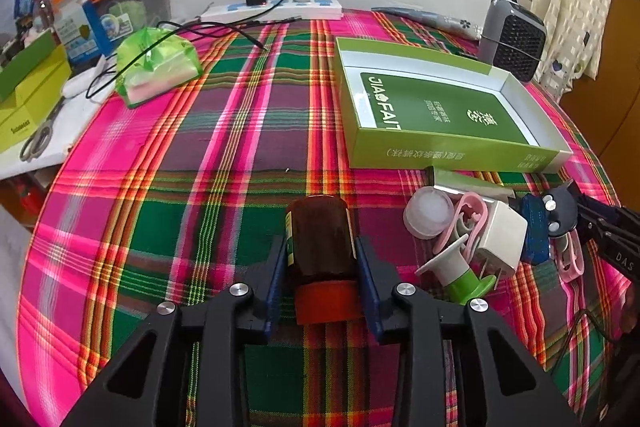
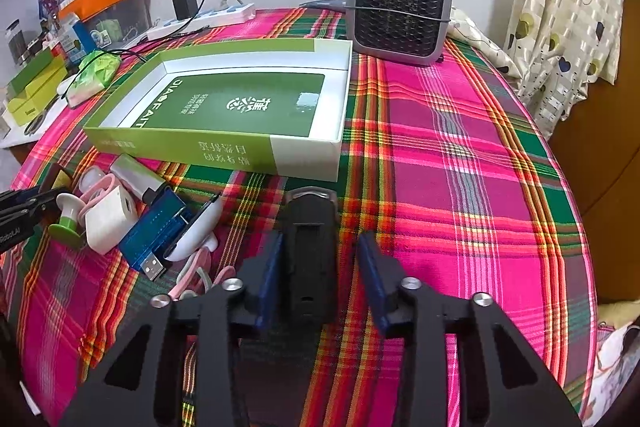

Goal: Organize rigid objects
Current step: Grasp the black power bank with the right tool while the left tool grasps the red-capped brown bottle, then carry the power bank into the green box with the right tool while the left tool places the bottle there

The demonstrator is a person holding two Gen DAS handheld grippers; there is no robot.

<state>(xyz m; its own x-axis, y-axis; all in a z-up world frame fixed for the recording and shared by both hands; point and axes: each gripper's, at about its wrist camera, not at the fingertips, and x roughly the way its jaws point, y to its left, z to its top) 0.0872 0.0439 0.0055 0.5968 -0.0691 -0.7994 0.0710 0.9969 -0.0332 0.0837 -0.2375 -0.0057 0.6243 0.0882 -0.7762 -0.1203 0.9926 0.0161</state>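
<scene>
My left gripper (image 1: 321, 247) is shut on a brown bottle (image 1: 320, 235) with a red cap, held over the plaid tablecloth. My right gripper (image 2: 320, 247) is open around a black clip-like object (image 2: 310, 247); the left pad touches it and the right pad stands apart. The open green box (image 1: 440, 143) (image 2: 224, 147) lies beyond both grippers. A pile of small items lies in front of the box: a white charger (image 1: 502, 239) (image 2: 110, 221), a blue USB module (image 2: 154, 231), a white round cap (image 1: 428, 213), a green and white spool (image 1: 460, 273) and pink clips (image 1: 472, 215).
A grey fan heater (image 2: 400, 7) stands at the back right of the table. A white power strip (image 1: 276, 9) with a black adapter and cables lies at the back. A green plastic bag (image 1: 160, 65) sits at the left. Boxes, scissors and clutter fill a side shelf (image 1: 32, 107).
</scene>
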